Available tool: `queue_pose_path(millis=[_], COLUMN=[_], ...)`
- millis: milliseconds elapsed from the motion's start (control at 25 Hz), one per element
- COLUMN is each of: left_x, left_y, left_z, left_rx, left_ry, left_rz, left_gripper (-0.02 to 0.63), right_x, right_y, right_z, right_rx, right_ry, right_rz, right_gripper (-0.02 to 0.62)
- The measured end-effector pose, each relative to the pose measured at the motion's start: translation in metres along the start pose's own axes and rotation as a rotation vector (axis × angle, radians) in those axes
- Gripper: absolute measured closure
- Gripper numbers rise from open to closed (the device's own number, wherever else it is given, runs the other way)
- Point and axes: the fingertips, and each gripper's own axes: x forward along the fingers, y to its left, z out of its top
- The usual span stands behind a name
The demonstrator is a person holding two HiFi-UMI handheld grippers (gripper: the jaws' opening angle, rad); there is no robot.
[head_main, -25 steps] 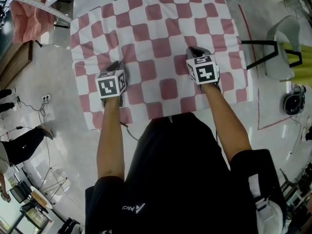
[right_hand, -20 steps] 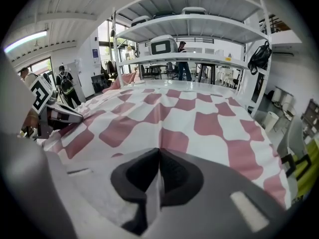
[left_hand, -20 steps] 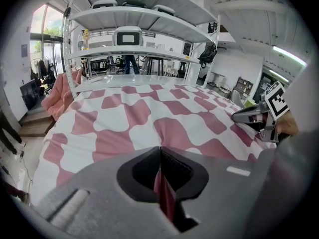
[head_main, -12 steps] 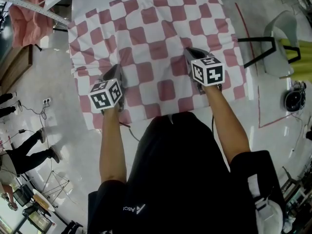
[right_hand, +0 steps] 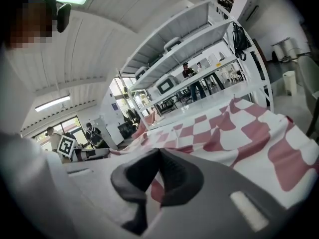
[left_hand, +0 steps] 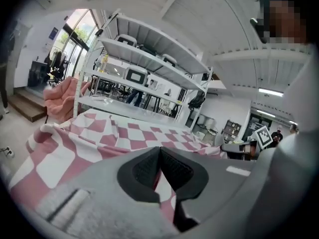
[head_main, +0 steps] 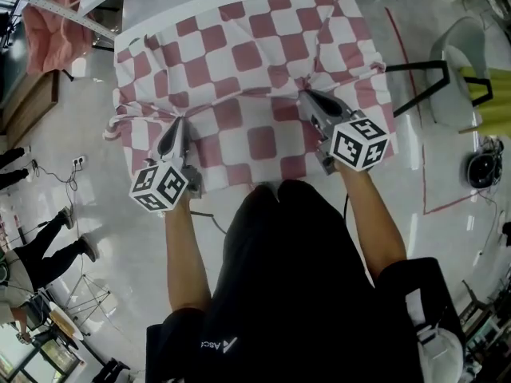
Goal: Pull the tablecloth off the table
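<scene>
A red-and-white checked tablecloth [head_main: 239, 62] covers the white table [head_main: 160, 10] in the head view. It is bunched into folds where both grippers pinch it. My left gripper [head_main: 177, 122] is shut on a fold near the cloth's left side, and my right gripper [head_main: 305, 96] is shut on a fold right of the middle. In the left gripper view the tablecloth [left_hand: 99, 133] stretches ahead of the left gripper [left_hand: 159, 151], pinched between its dark pads. The right gripper view shows the tablecloth [right_hand: 239, 128] drawn taut from the right gripper [right_hand: 159, 153].
A white chair [head_main: 467, 66] stands on the floor to the right of the table. A pink cloth [head_main: 48, 30] hangs at the far left. White shelving [left_hand: 149, 59] rises beyond the table. A person's legs [head_main: 40, 242] show at the lower left.
Both grippers have drawn back toward me with the cloth pinched. The cloth has bunched up and slid, baring the table's far edge.
</scene>
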Motion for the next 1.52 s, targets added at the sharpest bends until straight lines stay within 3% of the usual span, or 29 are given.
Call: queue_pose_path(millis=[240, 480, 1040, 1280, 1520], left_x=[-0.056, -0.124, -0.374, -0.452, -0.518], left_y=[-0.033, -0.047, -0.115, -0.153, -0.223], left_z=[0.013, 0.02, 0.034, 0.046, 0.015], left_rx=[0.007, 0.008, 0.065, 0.095, 0.114], left_ry=[-0.145, -0.22, -0.489, -0.572, -0.632], left_rz=[-0.015, -0.035, -0.291, -0.309, -0.297], left_gripper=[0.595, 0.595, 0.595, 0.595, 0.595], right_x=[-0.048, -0.093, -0.272, -0.345, -0.436], right_y=[0.031, 0.083, 0.269, 0.339, 0.374], right_z=[0.009, 0.011, -0.017, -0.016, -0.031], right_rx=[-0.008, -0.041, -0.118, -0.151, -0.187], right_ry=[-0.087, -0.179, -0.47, -0.543, -0.601], right_rz=[0.085, 0.107, 0.057, 0.12, 0.236], right_gripper=[0.592, 0.592, 0.592, 0.592, 0.592])
